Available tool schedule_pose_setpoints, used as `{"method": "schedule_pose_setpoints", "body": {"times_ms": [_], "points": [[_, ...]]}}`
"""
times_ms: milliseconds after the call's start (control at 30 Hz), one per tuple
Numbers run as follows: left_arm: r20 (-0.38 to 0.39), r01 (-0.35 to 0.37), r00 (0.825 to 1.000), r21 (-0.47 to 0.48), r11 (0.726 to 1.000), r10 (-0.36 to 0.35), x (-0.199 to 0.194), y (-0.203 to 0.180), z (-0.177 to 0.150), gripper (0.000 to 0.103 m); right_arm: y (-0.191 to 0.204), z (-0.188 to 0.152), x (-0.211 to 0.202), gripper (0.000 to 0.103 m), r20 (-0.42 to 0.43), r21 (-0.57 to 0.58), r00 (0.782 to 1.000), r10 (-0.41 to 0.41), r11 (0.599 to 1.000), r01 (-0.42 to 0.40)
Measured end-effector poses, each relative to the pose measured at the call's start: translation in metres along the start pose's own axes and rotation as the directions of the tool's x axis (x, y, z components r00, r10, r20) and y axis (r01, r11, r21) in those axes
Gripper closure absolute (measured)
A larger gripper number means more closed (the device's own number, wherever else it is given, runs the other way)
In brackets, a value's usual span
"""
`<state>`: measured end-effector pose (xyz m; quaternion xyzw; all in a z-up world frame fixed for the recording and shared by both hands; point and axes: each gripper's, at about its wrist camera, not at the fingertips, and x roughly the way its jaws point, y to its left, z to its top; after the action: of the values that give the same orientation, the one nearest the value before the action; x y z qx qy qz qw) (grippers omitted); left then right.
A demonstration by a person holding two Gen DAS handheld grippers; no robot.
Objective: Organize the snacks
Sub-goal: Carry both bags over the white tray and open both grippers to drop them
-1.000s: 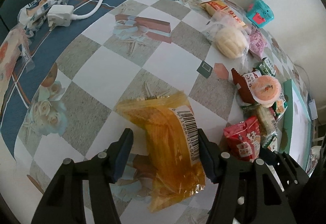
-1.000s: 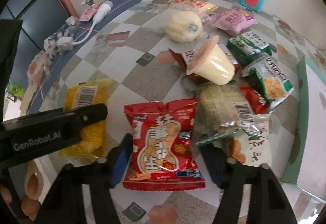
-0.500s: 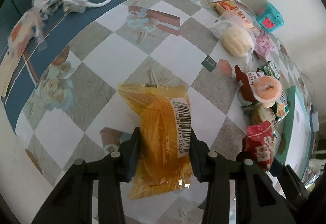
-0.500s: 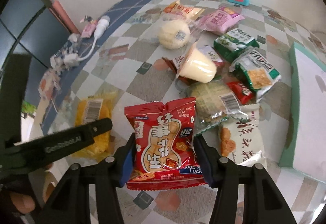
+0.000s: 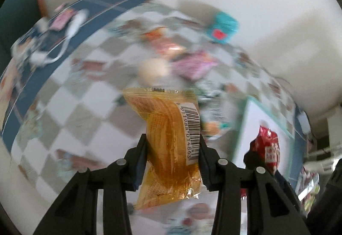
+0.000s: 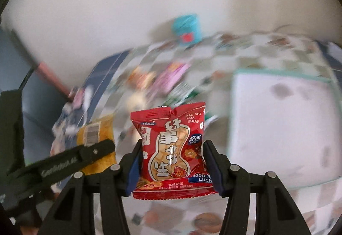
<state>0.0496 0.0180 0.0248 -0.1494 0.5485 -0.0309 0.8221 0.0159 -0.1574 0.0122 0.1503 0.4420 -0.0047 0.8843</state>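
Observation:
My left gripper point(image 5: 172, 156) is shut on a yellow snack packet point(image 5: 171, 138) with a barcode label, lifted clear of the checked tablecloth. My right gripper point(image 6: 172, 163) is shut on a red peanut packet point(image 6: 171, 149), also held up in the air. In the left wrist view the red packet point(image 5: 267, 149) shows at the right, over the white tray. In the right wrist view the yellow packet point(image 6: 96, 138) and the left gripper's black finger point(image 6: 89, 152) show at the left. The background is blurred in both views.
A white tray with a teal rim point(image 6: 277, 119) lies on the table to the right. Several other snack packets point(image 5: 192, 66) lie in a heap mid-table, blurred. A teal box point(image 6: 186, 29) stands by the wall. A white plug and cable point(image 5: 70, 29) lie at the far left.
Both grippers closed on their packets and lifted them off the table. The views swung up and toward the tray, and the table has dropped away.

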Motion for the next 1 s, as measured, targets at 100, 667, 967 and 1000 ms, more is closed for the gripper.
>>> {"method": "schedule_pose_setpoints", "body": {"times_ms": [100,667,967,1000], "points": [[-0.012,0.035,0.999,0.056,0.998,-0.034,0.007,-0.046,0.006,0.059,-0.038,0.018,-0.013,0.045,0.046,0.067,0.995,-0.092,0.994,0.089],[-0.051,0.076,0.996,0.231,0.97,-0.066,0.097,-0.205,0.024,0.059,-0.196,0.073,0.024,0.045,-0.063,0.327,0.897,-0.438,0.84,0.433],[-0.104,0.111,0.991,0.272,0.956,-0.086,0.141,-0.223,0.02,0.048,-0.213,0.074,0.044,0.042,-0.1,0.34,0.899,-0.426,0.835,0.433],[-0.105,0.115,0.99,0.27,0.956,-0.09,0.14,-0.223,0.019,0.037,-0.213,0.075,0.043,0.041,-0.101,0.341,0.897,-0.431,0.832,0.438]]}}
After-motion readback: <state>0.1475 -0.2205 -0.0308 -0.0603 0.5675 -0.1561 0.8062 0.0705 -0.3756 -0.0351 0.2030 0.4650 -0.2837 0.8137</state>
